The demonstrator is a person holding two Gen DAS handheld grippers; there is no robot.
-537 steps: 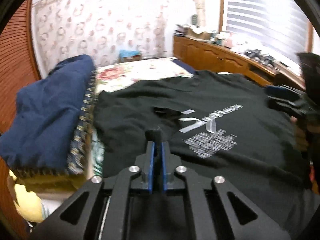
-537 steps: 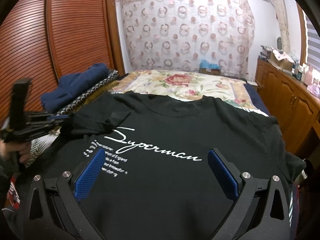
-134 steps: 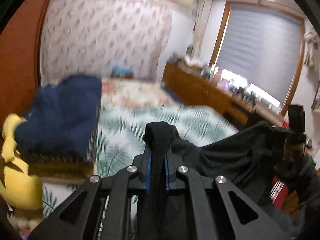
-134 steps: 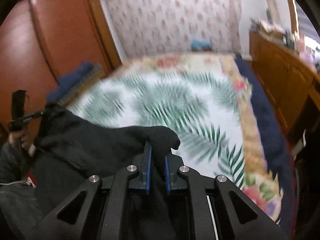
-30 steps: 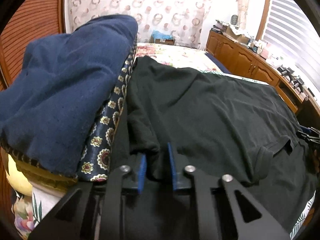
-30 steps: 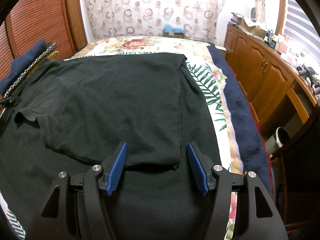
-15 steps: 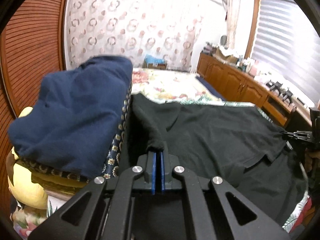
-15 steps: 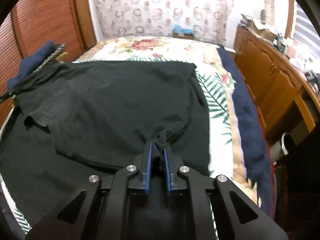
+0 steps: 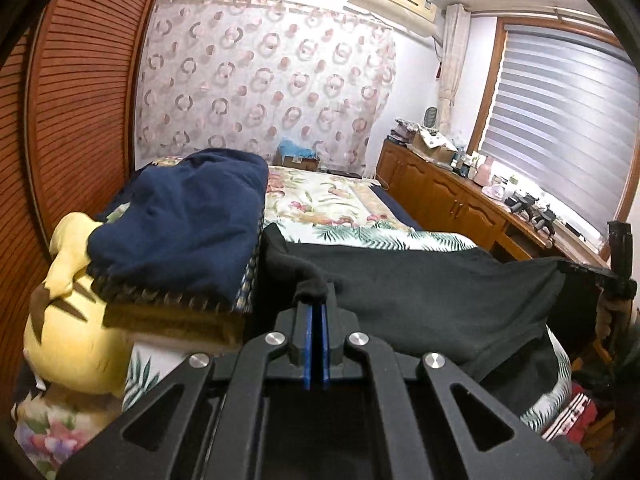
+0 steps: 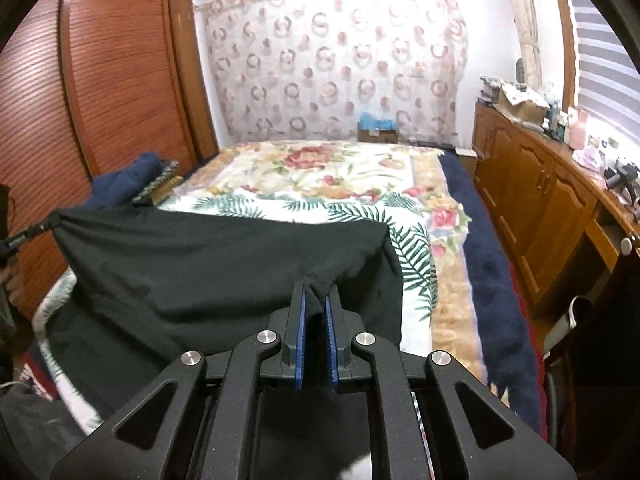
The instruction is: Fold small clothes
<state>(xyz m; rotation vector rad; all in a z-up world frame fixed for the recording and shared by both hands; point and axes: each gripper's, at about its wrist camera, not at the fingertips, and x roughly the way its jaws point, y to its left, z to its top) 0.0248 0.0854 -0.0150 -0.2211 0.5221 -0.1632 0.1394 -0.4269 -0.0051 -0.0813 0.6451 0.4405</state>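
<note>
My left tool [image 9: 315,312] has its blue pads pressed together on a bunched corner of the black shirt [image 9: 420,292], and my right tool [image 10: 316,304] pinches another bunched corner of the same shirt [image 10: 192,264] between its pads. Between the two, the cloth hangs raised above the near end of the bed [image 10: 320,176], its far edge stretched in a nearly straight line across the fern-print bedspread (the lower part sags toward me). From the left camera I can see the right tool [image 9: 618,276] at the far right, holding its corner up. Along the bed's left edge sits a stack of folded blankets topped by a dark blue one [image 9: 180,216], just beside the shirt, with a yellow plush toy [image 9: 68,332] below it. A wooden cabinet [image 10: 532,200] runs along the bed's right side.
</note>
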